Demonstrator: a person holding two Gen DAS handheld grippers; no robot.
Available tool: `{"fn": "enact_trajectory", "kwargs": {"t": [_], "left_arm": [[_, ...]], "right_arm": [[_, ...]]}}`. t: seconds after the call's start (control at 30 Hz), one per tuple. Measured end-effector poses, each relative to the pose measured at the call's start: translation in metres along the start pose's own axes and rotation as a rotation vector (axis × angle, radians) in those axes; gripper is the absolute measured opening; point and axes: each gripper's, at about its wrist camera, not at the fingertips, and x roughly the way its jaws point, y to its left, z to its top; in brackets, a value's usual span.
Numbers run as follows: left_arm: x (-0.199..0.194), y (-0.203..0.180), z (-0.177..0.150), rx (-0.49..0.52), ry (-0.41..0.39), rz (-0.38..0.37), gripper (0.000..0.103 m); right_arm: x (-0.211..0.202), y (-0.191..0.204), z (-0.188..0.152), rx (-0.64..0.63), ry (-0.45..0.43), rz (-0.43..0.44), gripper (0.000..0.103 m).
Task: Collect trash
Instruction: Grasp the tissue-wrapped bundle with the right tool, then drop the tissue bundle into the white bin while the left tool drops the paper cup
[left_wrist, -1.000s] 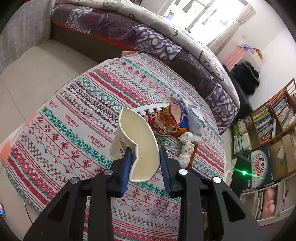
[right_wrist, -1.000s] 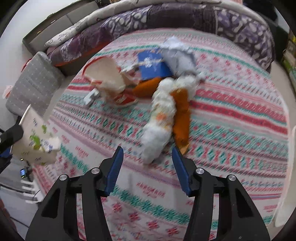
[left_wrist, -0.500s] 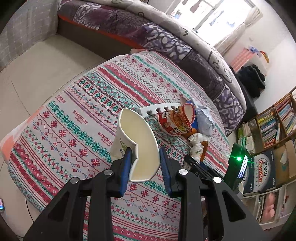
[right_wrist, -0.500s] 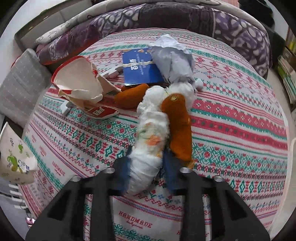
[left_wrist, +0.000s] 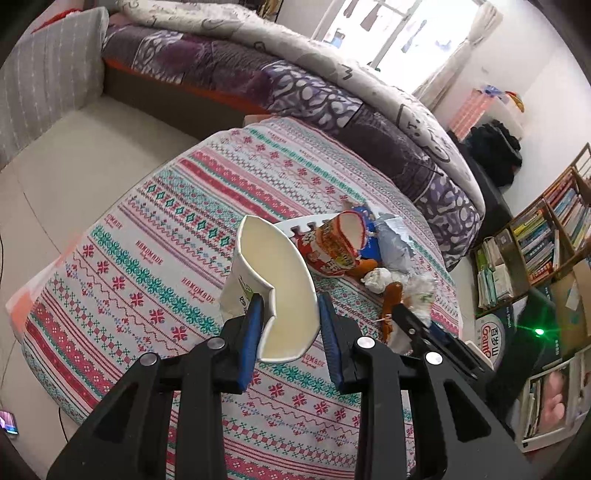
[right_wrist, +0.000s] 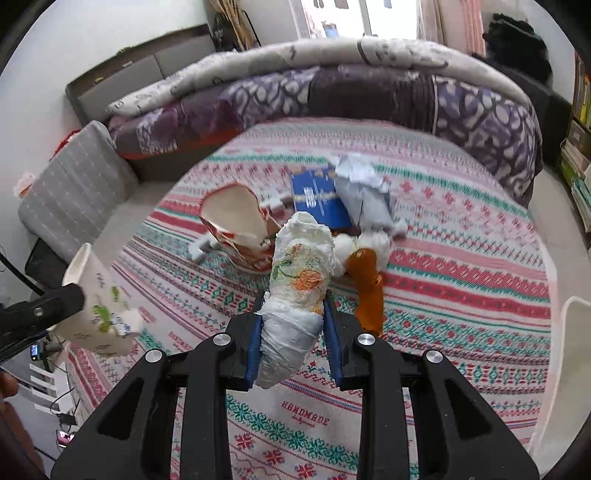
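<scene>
Left gripper (left_wrist: 290, 325): clamped on the wall of a crushed white paper cup with green print (left_wrist: 273, 291), mouth upward, held above the striped knitted-pattern tablecloth (left_wrist: 177, 236).
Right gripper (right_wrist: 291, 332): pinched narrow around a wad of white tissue with orange and green print (right_wrist: 295, 288), lifted off the cloth.
Step done well: probably bring wad over cup mouth, release only once inside.
Remaining trash: torn red noodle cup (right_wrist: 236, 229), blue packet (right_wrist: 317, 201), crumpled grey paper (right_wrist: 365, 195), orange wrapper (right_wrist: 367, 284), clustered mid-cloth.

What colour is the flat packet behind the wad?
Dark blue packet, white print; clearest in right wrist view.
</scene>
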Motion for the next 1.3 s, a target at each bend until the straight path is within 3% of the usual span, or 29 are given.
{"fn": "enact_trajectory", "kwargs": {"t": [0.33, 0.7, 1.17, 1.3], "left_arm": [[-0.002, -0.031, -0.006, 0.061, -0.016, -0.014, 0.031], [0.009, -0.077, -0.018, 0.147, 0.0, -0.041, 0.031], [0.027, -0.14, -0.042, 0.257, 0.039, -0.128, 0.031], [0.034, -0.158, -0.051, 0.281, 0.06, -0.163, 0.031]], "right_arm": [[-0.033, -0.019, 0.0, -0.019, -0.054, -0.03, 0.027], [-0.068, -0.069, -0.003, 0.041, -0.09, -0.086, 0.028], [-0.116, -0.166, -0.01, 0.251, -0.12, -0.198, 0.028], [-0.123, -0.196, -0.014, 0.329, -0.092, -0.237, 0.028]]}}
